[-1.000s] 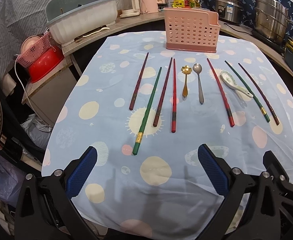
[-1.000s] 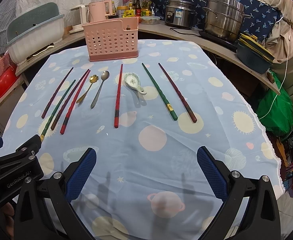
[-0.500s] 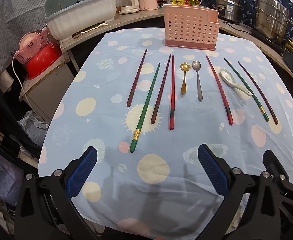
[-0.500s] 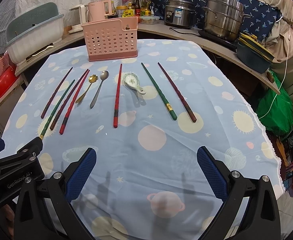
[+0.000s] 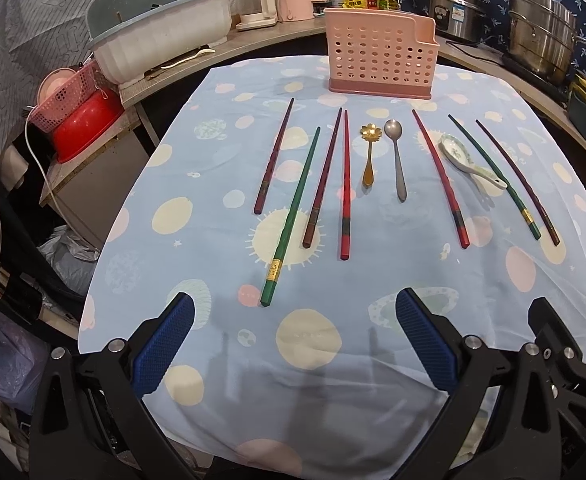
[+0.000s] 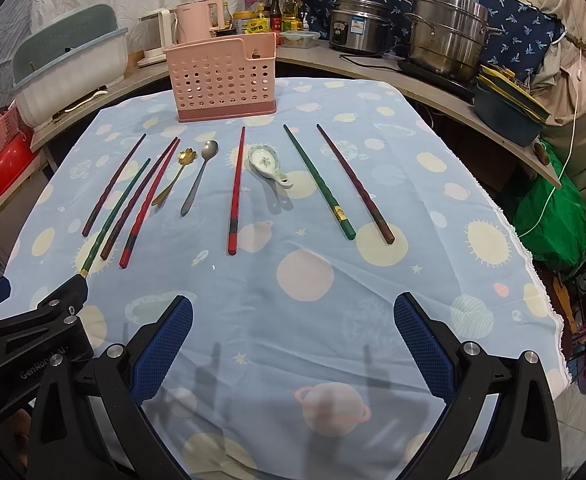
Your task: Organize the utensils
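A pink perforated utensil holder (image 5: 381, 56) (image 6: 225, 76) stands at the far end of the blue spotted tablecloth. In front of it lie several chopsticks in a row: a green one (image 5: 293, 216), dark red ones (image 5: 273, 156), red ones (image 5: 440, 178) (image 6: 236, 190), and a green (image 6: 320, 182) and a dark red one (image 6: 355, 184) at the right. Between them lie a gold flower spoon (image 5: 369, 154), a steel spoon (image 5: 397, 158) and a white ceramic spoon (image 6: 269, 164). My left gripper (image 5: 293, 340) and right gripper (image 6: 293, 340) are open and empty, hovering near the table's front edge.
A white dish tub (image 5: 161, 36) with a teal lid, kettles (image 5: 255, 0), a rice cooker (image 6: 357, 28) and a steel steamer pot (image 6: 449, 36) stand on the curved counter behind. A red bowl and pink basket (image 5: 69, 120) sit at left. A green bag (image 6: 553, 212) lies at right.
Both grippers have drifted slightly; the left view has shifted so the utensils sit a little higher. Nothing was taken hold of or moved on the table.
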Tool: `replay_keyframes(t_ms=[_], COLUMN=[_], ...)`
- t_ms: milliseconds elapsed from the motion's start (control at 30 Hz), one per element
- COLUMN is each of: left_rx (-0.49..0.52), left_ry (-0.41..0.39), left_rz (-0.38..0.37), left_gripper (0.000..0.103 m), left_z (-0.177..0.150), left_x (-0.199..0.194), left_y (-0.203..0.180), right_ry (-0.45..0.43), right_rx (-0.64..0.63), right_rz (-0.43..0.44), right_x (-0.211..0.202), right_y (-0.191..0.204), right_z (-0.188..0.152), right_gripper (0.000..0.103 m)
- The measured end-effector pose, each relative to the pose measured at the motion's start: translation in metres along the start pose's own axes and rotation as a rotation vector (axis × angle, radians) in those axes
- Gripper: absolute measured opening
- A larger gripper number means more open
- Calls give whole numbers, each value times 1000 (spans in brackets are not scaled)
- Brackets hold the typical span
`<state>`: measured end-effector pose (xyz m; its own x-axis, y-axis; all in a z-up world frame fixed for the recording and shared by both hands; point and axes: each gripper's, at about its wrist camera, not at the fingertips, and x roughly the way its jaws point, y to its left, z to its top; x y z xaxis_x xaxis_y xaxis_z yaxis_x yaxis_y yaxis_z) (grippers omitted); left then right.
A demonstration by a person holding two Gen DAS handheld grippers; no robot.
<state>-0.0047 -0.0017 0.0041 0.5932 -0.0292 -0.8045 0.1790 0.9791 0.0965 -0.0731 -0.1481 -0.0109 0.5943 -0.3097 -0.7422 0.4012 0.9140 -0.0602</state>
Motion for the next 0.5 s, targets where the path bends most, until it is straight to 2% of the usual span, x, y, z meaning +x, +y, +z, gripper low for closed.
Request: replay_keyframes(t_ms=[500], left_rx=[-39], left_ry=[8], left_rz=[-11], left_gripper=[96], left_z=[5], left_x=[9], left_y=[10], right_ry=[15], right_rx=[25], right_rz=[-10], right_x=[11], right_y=[-11], right_z=[3], right_gripper=[97])
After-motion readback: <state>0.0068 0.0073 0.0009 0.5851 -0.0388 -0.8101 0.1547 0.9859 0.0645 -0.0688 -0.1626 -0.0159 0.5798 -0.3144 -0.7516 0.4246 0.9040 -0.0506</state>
